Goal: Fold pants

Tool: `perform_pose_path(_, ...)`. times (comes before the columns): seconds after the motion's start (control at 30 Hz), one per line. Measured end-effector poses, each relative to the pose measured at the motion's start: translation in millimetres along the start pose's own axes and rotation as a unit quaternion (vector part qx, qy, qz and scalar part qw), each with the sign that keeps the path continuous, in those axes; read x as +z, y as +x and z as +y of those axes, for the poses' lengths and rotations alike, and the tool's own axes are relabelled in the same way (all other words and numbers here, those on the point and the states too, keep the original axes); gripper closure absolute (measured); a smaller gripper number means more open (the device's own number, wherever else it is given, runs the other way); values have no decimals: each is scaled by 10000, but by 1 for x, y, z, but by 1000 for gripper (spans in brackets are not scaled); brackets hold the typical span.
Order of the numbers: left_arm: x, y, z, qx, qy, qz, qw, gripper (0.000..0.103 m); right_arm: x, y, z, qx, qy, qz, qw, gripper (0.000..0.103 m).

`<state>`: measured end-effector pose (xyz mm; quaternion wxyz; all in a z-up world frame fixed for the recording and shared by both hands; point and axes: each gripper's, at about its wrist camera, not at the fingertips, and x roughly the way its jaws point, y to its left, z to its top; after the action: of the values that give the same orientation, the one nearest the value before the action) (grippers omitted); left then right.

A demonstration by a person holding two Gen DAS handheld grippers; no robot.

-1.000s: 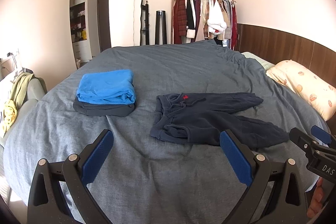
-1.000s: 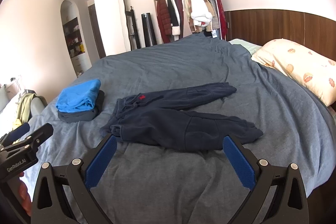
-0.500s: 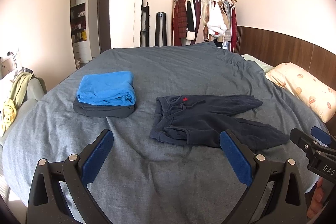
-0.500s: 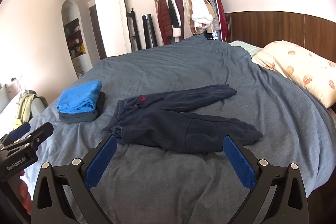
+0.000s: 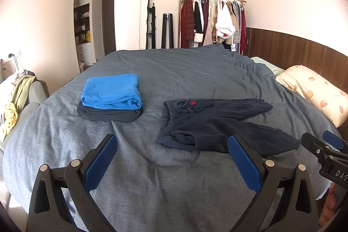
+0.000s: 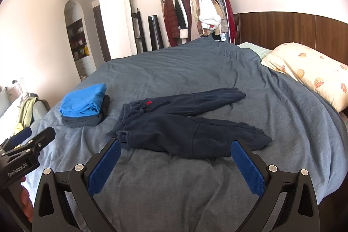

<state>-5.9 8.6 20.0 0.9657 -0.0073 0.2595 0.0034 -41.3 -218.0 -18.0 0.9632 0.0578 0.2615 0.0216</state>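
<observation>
Navy pants (image 5: pixel 215 123) lying unfolded on the bed (image 5: pixel 195 71) beside the folded stack (image 5: pixel 111 97) — soft, limp fleece, probably best pinched at waistband and cuffs — with left gripper (image 5: pixel 171 158) and right gripper (image 6: pixel 176 162) both wide open, holding nothing.

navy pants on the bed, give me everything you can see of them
The pants are dark navy, fleece-like, with a drawstring waist, a small red logo near it, and cuffed ankles. They lie unfolded and rumpled on the grey duvet, waist toward the stack of folded clothes, legs spread apart toward the pillow. Only the duvet touches them; neither claw does.
</observation>
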Motion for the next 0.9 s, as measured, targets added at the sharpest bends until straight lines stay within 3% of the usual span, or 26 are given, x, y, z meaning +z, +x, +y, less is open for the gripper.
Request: perform_pose_path(0.9, -16, 25, 15, 126, -47, 190, 9997, 0, -7, 20, 8, 15, -66, 260, 9996, 0)
